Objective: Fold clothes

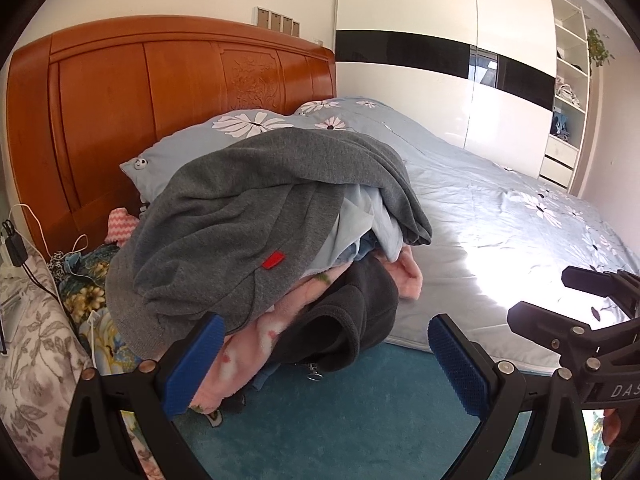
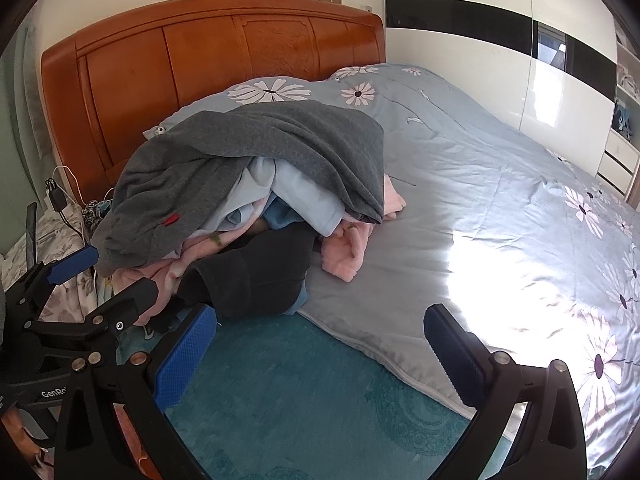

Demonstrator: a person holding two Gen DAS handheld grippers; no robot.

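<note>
Left gripper (image 1: 324,360) spread wide and empty, right gripper (image 2: 320,354) likewise, grey sweater (image 1: 256,216) topping clothes pile (image 1: 320,320), floral quilt (image 2: 500,200) beside.

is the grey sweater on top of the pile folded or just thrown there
Not folded. The grey sweater lies crumpled and draped over the clothes pile, its edges hanging unevenly over the light blue and pink garments beneath.

The left gripper (image 1: 324,364) hangs with jaws spread wide, holding nothing. The right gripper (image 2: 320,356), likewise agape and empty, sits at its three o'clock.
</note>
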